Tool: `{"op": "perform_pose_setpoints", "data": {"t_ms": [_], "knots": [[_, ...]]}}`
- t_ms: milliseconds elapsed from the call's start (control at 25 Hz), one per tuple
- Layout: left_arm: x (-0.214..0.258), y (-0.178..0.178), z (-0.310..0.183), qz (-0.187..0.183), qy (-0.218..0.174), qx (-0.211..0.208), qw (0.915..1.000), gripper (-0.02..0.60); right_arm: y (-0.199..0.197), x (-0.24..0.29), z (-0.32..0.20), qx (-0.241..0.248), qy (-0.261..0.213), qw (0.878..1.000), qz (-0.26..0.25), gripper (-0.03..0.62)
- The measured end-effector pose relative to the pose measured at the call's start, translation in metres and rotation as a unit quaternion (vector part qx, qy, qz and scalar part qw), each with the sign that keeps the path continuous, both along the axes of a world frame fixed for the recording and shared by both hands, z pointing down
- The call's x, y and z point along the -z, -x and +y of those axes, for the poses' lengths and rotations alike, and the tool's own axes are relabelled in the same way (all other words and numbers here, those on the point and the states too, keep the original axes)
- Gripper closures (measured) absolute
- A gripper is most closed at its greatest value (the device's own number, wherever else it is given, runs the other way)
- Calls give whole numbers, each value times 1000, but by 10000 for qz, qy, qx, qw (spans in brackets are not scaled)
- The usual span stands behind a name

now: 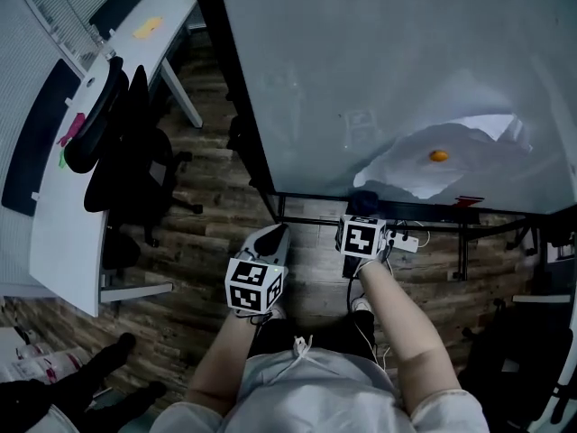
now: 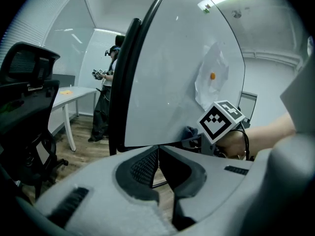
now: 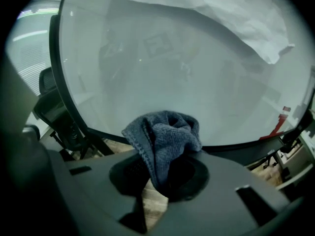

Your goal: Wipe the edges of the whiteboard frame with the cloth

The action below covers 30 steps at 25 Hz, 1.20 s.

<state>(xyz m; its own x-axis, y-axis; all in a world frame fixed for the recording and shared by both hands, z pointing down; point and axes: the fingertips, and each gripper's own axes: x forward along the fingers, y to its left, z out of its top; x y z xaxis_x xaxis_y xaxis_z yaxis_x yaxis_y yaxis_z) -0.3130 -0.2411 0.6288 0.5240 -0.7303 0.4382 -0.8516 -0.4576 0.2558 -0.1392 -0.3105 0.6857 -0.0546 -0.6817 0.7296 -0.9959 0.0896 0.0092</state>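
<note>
The whiteboard (image 1: 379,70) stands upright in a black frame, with a left edge (image 1: 239,88) and a bottom edge (image 1: 315,201). My right gripper (image 1: 362,207) is at the bottom edge, shut on a bunched blue-grey cloth (image 3: 165,136) that sticks up between its jaws, close to the lower frame rail (image 3: 231,149). From the left gripper view the cloth (image 2: 192,132) shows beside the right gripper's marker cube. My left gripper (image 1: 275,235) hangs lower left of the board's bottom corner. Its jaws (image 2: 158,149) are shut with nothing between them.
A white paper sheet (image 1: 451,156) is pinned to the board by an orange magnet (image 1: 438,156). A black office chair (image 1: 126,152) and a white desk (image 1: 63,233) stand to the left. A power strip (image 1: 403,240) lies under the board. A person (image 2: 106,97) stands beyond the board.
</note>
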Motion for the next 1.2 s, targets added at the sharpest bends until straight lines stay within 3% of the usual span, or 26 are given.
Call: {"op": "perform_pose_setpoints", "data": {"t_ms": [480,1200], "knots": [[-17,65,-1,-23,107,-116,9999,563,68,0,-4,-208,-6,9998,-31,525],[-34,134,9,23,298,219,9993,563,177,-13,-7,395,128,9985,-357,525]]}}
